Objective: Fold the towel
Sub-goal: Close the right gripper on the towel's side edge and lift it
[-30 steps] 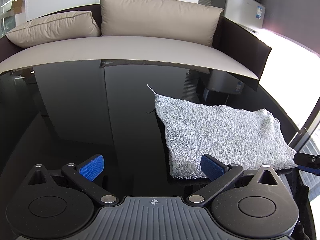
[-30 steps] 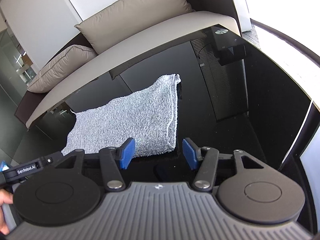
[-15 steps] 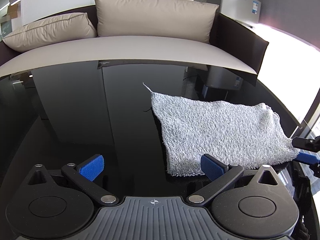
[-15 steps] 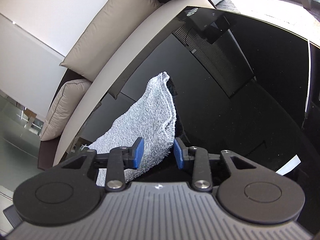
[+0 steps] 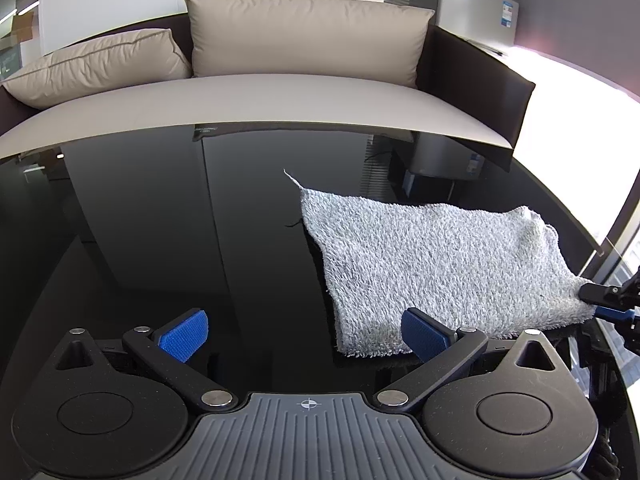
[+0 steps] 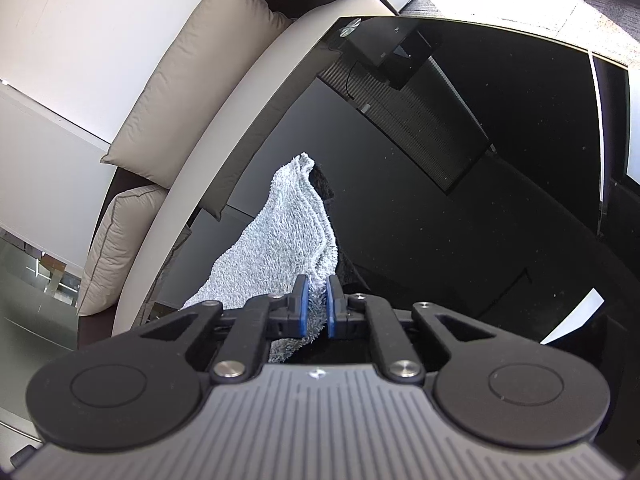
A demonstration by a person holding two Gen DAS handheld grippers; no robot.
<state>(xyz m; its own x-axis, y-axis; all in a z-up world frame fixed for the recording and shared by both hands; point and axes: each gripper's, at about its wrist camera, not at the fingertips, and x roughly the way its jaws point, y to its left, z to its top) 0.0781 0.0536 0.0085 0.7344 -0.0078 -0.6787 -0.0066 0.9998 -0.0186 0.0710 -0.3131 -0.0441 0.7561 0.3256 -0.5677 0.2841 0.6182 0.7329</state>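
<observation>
A light grey terry towel [image 5: 436, 264] lies flat on the black glass table [image 5: 168, 232], right of centre in the left wrist view. My left gripper [image 5: 304, 330] hovers open near the towel's front left corner; its right pad [image 5: 422, 332] sits just over that edge, with nothing between the pads. In the right wrist view my right gripper [image 6: 316, 308] is rolled over and shut on the towel's [image 6: 276, 244] near right corner, the cloth pinched between the blue pads. That same gripper [image 5: 604, 300] shows at the right edge of the left wrist view, at the corner.
A beige sofa [image 5: 256, 100] with two cushions runs along the table's far edge. A grey cabinet with a microwave [image 5: 476, 0] stands back right. The glass edge [image 6: 596, 128] lies right of my right gripper.
My right gripper rolled and its pads closed from wide apart onto the towel's right front corner, lifting that edge slightly. My left gripper stayed open and in place.
</observation>
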